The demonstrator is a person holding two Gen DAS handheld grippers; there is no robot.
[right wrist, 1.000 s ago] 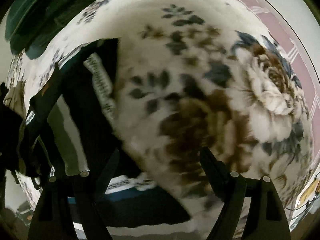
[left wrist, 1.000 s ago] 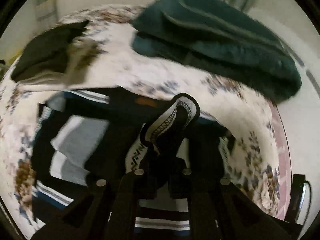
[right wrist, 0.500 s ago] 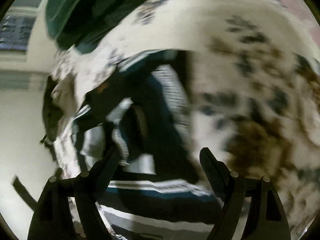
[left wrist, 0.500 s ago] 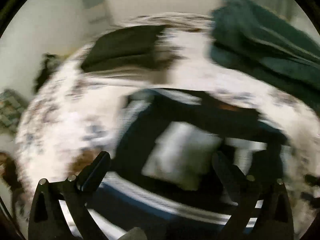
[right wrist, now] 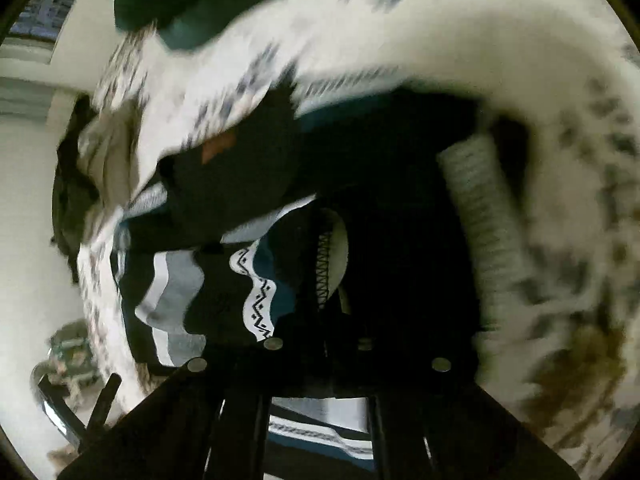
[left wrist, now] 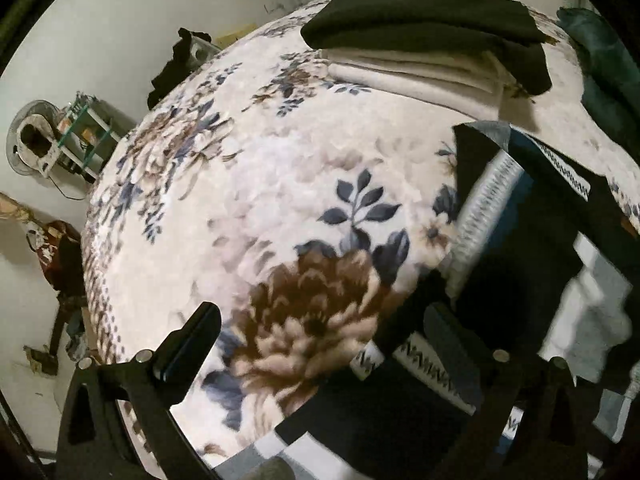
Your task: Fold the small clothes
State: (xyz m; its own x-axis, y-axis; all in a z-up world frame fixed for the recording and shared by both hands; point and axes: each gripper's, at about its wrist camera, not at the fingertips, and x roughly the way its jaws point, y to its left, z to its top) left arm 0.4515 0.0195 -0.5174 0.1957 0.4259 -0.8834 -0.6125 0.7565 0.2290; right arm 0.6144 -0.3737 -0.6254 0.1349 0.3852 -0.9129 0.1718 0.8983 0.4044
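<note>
A small dark sweater [left wrist: 516, 264] with grey, white and teal bands and zigzag trim lies on a floral blanket [left wrist: 260, 184]. In the left wrist view it fills the right side. My left gripper [left wrist: 320, 336] is open and empty, its fingers spread over the blanket's brown flower at the sweater's left edge. In the right wrist view my right gripper [right wrist: 320, 320] is shut on a fold of the sweater [right wrist: 256, 288], with trimmed cloth bunched between the fingers.
A folded stack of black and cream clothes [left wrist: 424, 48] sits at the far side of the blanket. A dark teal blanket [left wrist: 608, 68] lies at the far right. The bed edge drops off at the left, with a fan [left wrist: 36, 136] and clutter on the floor.
My left gripper let go of the sweater's trim, opened and swung left over the blanket. My right gripper, open before, moved onto the sweater and closed on a fold.
</note>
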